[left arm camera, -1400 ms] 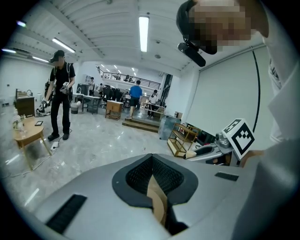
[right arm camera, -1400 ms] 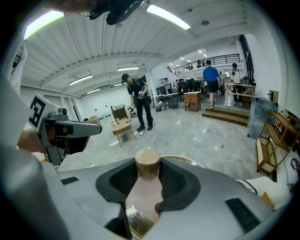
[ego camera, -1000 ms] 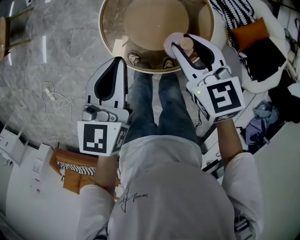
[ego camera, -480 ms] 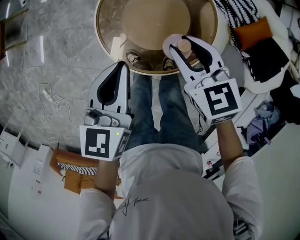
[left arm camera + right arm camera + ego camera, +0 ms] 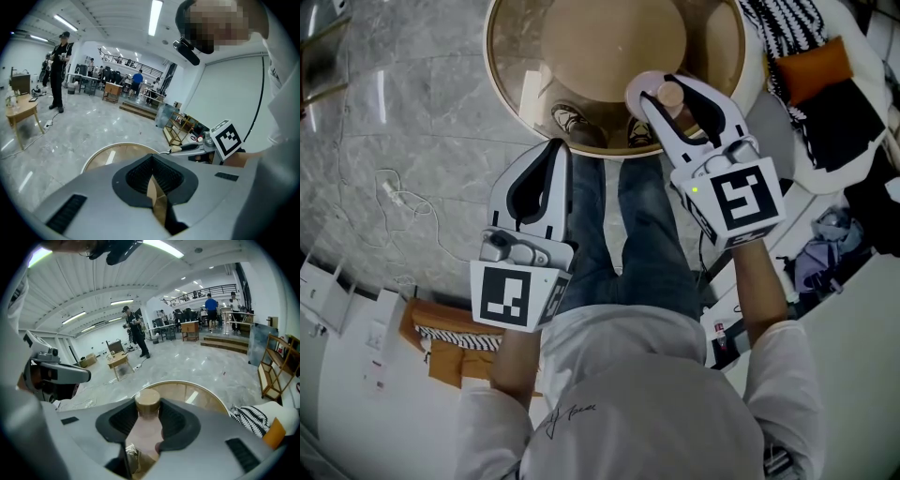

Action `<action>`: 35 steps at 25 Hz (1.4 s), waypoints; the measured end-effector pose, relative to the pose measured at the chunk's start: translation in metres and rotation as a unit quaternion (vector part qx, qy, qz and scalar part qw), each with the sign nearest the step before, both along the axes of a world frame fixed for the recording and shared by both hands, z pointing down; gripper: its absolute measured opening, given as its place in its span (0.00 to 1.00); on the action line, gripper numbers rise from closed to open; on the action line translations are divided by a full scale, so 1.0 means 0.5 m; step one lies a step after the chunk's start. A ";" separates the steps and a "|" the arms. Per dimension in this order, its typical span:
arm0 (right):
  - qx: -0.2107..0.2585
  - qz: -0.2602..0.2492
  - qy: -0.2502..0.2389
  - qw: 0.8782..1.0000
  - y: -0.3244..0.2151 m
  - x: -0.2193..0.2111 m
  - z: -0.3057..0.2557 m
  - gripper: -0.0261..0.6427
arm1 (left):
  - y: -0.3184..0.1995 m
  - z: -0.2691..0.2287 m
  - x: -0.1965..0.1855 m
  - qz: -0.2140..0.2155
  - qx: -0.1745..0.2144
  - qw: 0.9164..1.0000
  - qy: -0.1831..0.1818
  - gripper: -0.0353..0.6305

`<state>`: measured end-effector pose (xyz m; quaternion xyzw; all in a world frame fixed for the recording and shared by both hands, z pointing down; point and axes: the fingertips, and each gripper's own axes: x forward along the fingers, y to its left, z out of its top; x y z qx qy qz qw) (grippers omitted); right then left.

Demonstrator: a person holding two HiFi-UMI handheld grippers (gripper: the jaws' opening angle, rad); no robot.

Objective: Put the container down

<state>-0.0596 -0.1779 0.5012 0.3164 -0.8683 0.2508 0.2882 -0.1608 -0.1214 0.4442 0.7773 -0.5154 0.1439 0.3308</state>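
Container (image 5: 146,425), a pale bottle with a wooden cap, is pinched in my right gripper (image 5: 664,86) over the near rim of the round table (image 5: 493,70), apparently not yet set down, while my left gripper (image 5: 553,148) is pressed together on nothing.

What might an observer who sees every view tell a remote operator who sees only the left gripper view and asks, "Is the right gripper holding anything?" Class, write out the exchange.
Observer: Yes. The right gripper has its fingers shut on a pale pink container with a round tan cap.
Operator: Is it over the table?
Observer: The head view puts it above the near edge of the round glass-topped wooden table; whether it touches, I cannot tell.
Operator: Where is my left gripper?
Observer: The head view shows the left gripper short of the table, fingers shut, beside the person's blue jeans.
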 end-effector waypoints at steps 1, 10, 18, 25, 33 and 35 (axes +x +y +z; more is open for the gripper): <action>0.000 0.001 0.001 1.000 -0.002 -0.001 0.007 0.26 | 0.002 0.006 0.001 0.001 -0.003 1.000 0.001 0.08; -0.002 0.012 0.006 1.000 -0.016 -0.004 0.068 0.26 | 0.006 0.039 0.005 0.000 -0.012 1.000 0.016 0.08; -0.012 0.018 0.001 1.000 -0.027 -0.014 0.128 0.26 | 0.013 0.076 0.001 0.001 -0.028 0.999 0.016 0.08; -0.013 0.009 0.003 1.000 -0.029 -0.025 0.180 0.26 | 0.019 0.103 -0.001 -0.003 -0.035 0.999 0.022 0.08; -0.018 0.006 0.002 1.000 -0.033 -0.038 0.226 0.26 | 0.021 0.121 -0.002 0.004 -0.042 0.999 0.022 0.08; -0.015 0.010 0.002 1.000 -0.035 -0.037 0.235 0.26 | 0.025 0.127 -0.001 0.005 -0.048 0.999 0.023 0.08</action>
